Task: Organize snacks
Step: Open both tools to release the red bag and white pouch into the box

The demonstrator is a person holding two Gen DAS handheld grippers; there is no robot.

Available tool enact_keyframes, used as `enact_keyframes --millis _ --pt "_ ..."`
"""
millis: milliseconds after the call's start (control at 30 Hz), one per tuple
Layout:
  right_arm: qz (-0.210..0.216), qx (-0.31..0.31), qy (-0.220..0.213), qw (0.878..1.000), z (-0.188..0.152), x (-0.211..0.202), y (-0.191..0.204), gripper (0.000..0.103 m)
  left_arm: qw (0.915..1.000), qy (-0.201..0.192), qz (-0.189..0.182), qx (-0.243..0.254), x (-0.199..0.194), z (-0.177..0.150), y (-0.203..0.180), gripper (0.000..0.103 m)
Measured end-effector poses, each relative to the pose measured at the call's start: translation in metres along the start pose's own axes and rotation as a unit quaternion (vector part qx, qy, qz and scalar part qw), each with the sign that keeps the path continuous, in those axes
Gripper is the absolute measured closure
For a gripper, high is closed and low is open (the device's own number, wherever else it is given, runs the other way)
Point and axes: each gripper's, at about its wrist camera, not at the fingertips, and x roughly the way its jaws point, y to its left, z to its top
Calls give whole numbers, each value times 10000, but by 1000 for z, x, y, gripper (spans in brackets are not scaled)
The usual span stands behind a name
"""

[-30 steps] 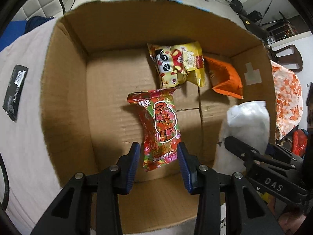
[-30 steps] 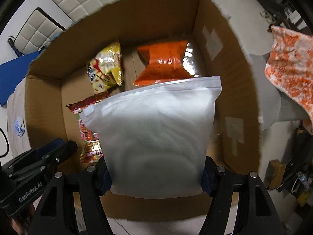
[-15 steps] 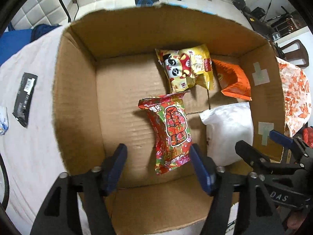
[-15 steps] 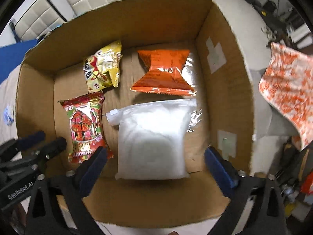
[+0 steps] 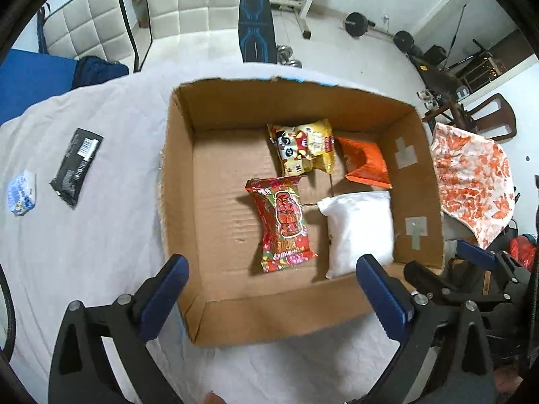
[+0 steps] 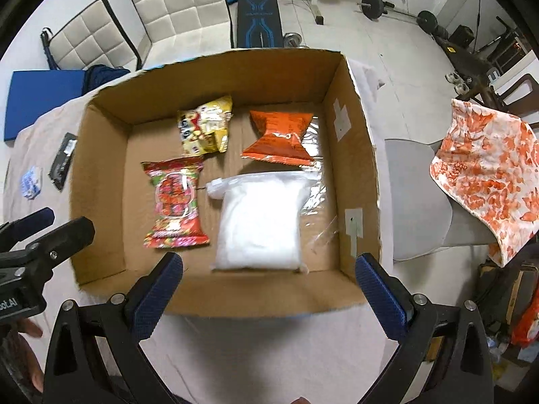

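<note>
Inside the cardboard box [image 6: 350, 175] four snack packets [image 6: 175, 208] lie side by side — both grippers' jaws are apart, the left's opening, holding nothing.

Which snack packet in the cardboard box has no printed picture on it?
The plain white plastic bag, nearest the right wall; the red, yellow and orange packets are all printed.

- Cardboard box [image 5: 414, 155]: on the cloth-covered worktop [image 5: 84, 235].
- Panda-print snack packet [image 5: 303, 146]: in the box, rear centre.
- Crimped chip bag [image 5: 367, 165]: just right of the panda packet, rear right.
- Figure-print snack packet [image 5: 284, 224]: before the panda packet.
- Zip bag of powder [image 5: 358, 232]: right of the figure packet, before the chip bag.
- Barcoded sachet [image 5: 76, 165] and small wrapped packet [image 5: 22, 193]: on the worktop, left of the box.
- Padded chairs [image 6: 178, 10]: behind the worktop.
</note>
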Motion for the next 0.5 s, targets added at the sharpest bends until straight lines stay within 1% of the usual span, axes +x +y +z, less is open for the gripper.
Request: enact_keyframes --millis 167,500 --pt "99 43 -129 9999 -22 -26 5 0 9994 -305 119 146 -32 -21 -9 1" --pt "115 163 -615 9979 -60 -86 6 0 9975 -644 121 248 -73 -48 -19 1"
